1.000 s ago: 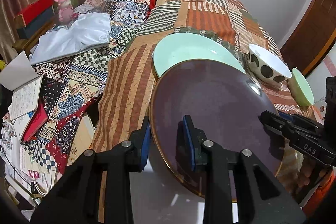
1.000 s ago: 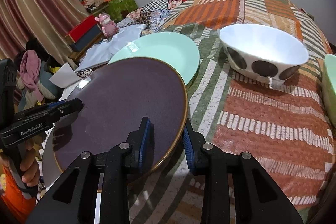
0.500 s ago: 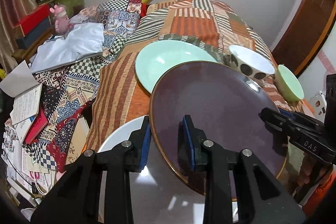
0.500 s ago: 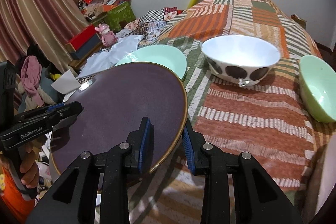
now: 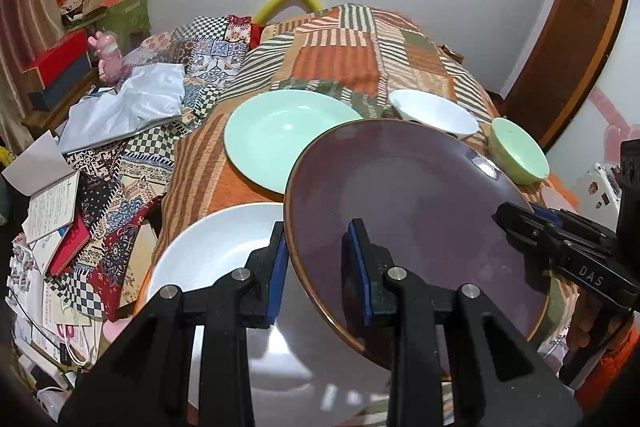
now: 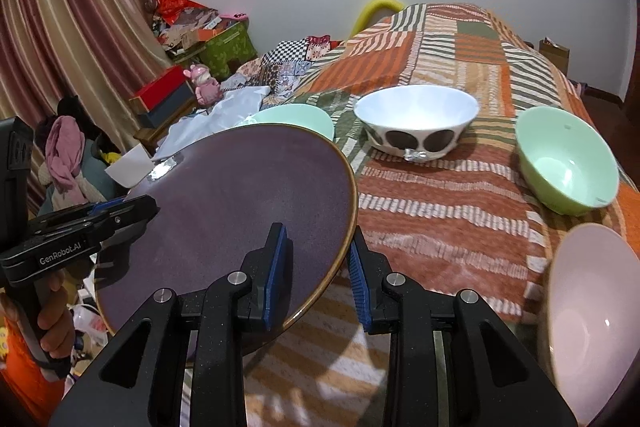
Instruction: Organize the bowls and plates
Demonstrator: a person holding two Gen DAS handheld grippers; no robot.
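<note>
Both grippers hold a large dark purple plate by opposite rims, lifted above the bed. My left gripper is shut on its left edge; my right gripper is shut on its right edge, and the plate tilts slightly. Under it lies a white plate. A mint green plate lies further back. A white bowl with dark spots, a green bowl and a pink bowl sit on the striped bedspread.
Books and papers lie on the patterned cloth at the left. A grey cloth and a pink toy are behind them. Boxes and curtains fill the left corner. A wooden door is at the right.
Both grippers have raised the purple plate and pulled it back toward me. The white plate under it and the pink bowl have come into view.
</note>
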